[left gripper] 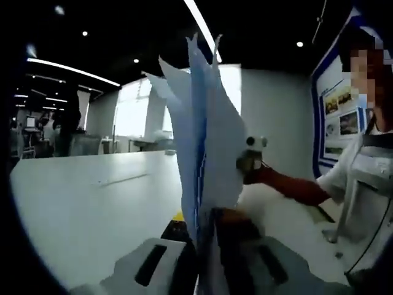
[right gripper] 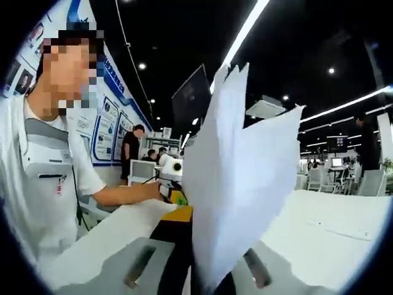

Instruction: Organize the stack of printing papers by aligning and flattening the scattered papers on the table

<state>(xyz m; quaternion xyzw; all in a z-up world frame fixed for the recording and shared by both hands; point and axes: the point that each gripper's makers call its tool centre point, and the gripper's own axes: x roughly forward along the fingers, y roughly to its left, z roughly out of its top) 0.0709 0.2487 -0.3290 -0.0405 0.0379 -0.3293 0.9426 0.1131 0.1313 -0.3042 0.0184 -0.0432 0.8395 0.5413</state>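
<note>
A dim office hall with ceiling light strips lies behind a white table. The papers stand upright, fanned at twelve o'clock, grasped in the left gripper and likewise clamped by the right gripper. A person sits at nine o'clock; bare tabletop spreads toward three o'clock, desks beyond

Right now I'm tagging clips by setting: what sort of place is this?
Probably an open-plan office or lab: long white table, strip ceiling lights, poster board on the wall, people at monitors behind.
</note>
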